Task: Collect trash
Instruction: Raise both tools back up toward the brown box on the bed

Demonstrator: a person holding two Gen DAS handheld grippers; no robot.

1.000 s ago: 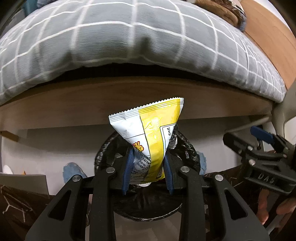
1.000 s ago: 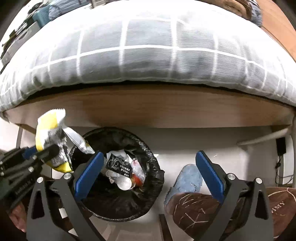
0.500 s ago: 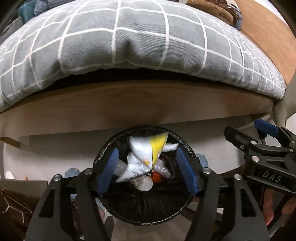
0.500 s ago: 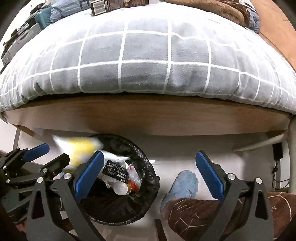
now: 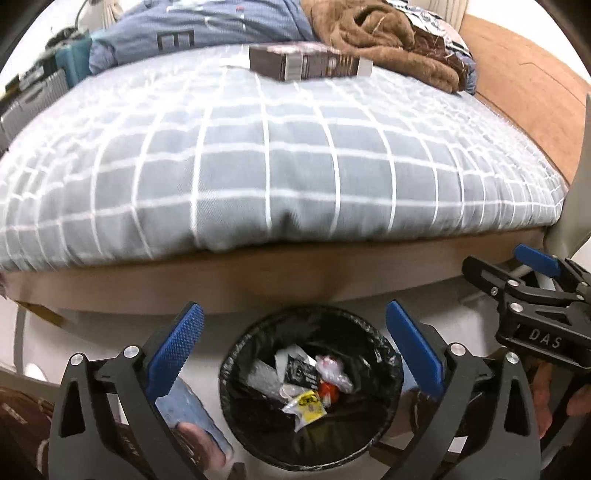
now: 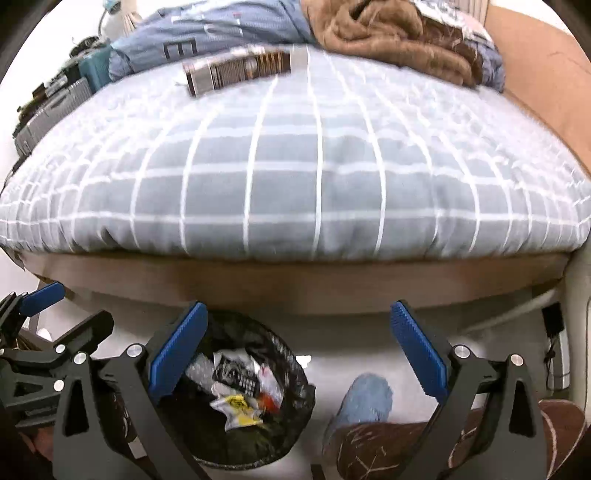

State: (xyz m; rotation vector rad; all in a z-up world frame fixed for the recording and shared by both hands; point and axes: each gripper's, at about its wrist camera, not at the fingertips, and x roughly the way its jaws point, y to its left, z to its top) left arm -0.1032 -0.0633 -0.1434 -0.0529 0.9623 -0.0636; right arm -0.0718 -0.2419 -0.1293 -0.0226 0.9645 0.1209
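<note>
The right tool [image 5: 532,291] carries the white letters "DAS" on its black body, and a large "E" shows on the blue garment [image 5: 207,33] on the bed.

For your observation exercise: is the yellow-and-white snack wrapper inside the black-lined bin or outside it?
Inside. The snack wrapper lies crumpled on other trash within the bin, below its rim.

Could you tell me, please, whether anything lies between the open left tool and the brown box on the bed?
Nothing visible blocks it. The left tool is opening, empty, above the bin; only bare checked bedding stretches up to the brown box.
</note>
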